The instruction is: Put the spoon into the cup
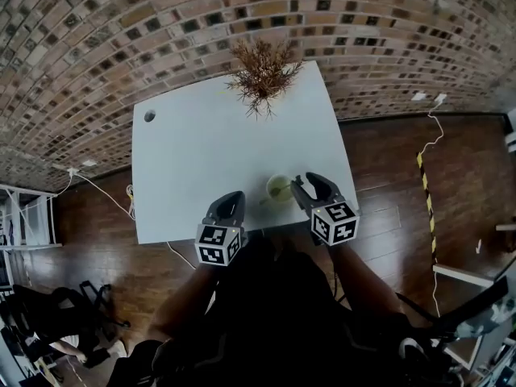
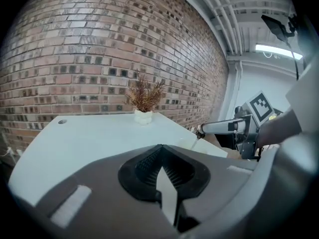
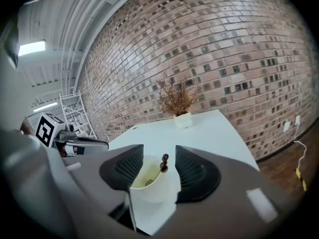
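Right gripper (image 3: 159, 171) is hanging wide open around the cream cup (image 3: 149, 188), gripping nothing; the dark bead-handled spoon (image 3: 163, 162) is leaning inside, at the near edge of the tabletop (image 1: 201, 135). Left gripper (image 2: 160, 159) is sitting closed, empty.

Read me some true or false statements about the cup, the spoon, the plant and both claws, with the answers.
1. The spoon stands in the cup. True.
2. The right claw is shut on the cup. False: its jaws stand apart on either side of the cup, not pressing it.
3. The left claw is shut with nothing in it. True.
4. The plant stands at the near edge of the table. False: it stands at the far edge, by the brick wall.
5. The cup lies tipped over. False: it stands upright.
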{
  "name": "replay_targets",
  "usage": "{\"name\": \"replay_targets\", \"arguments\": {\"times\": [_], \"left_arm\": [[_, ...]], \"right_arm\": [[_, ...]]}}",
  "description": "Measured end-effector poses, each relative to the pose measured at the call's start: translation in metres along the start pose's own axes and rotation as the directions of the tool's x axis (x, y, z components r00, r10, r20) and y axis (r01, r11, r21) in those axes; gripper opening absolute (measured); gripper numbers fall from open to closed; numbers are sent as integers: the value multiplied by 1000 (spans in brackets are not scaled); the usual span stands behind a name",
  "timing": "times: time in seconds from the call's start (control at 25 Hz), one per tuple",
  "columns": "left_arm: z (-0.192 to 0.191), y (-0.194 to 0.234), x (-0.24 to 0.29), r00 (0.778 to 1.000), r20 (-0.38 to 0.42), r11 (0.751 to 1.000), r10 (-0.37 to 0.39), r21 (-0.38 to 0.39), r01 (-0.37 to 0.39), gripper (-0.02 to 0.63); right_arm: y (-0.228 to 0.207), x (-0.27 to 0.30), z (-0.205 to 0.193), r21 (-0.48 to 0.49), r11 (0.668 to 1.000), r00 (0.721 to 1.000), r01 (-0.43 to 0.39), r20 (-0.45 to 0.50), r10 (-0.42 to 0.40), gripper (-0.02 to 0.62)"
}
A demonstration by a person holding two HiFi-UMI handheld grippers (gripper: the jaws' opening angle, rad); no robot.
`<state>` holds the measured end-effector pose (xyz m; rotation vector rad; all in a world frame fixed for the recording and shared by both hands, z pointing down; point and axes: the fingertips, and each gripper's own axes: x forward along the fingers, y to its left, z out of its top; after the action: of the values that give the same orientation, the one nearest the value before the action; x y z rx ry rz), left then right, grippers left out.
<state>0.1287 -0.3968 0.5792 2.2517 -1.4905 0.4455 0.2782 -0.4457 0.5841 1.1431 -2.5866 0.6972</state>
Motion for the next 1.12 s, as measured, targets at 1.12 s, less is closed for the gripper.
{"name": "replay_targets", "arguments": {"times": [1.12], "left_arm": [[75, -23, -169, 980, 201, 998, -11, 61, -1, -6]], "right_arm": [[156, -127, 69, -89, 979, 979, 183, 108, -173, 6]]}}
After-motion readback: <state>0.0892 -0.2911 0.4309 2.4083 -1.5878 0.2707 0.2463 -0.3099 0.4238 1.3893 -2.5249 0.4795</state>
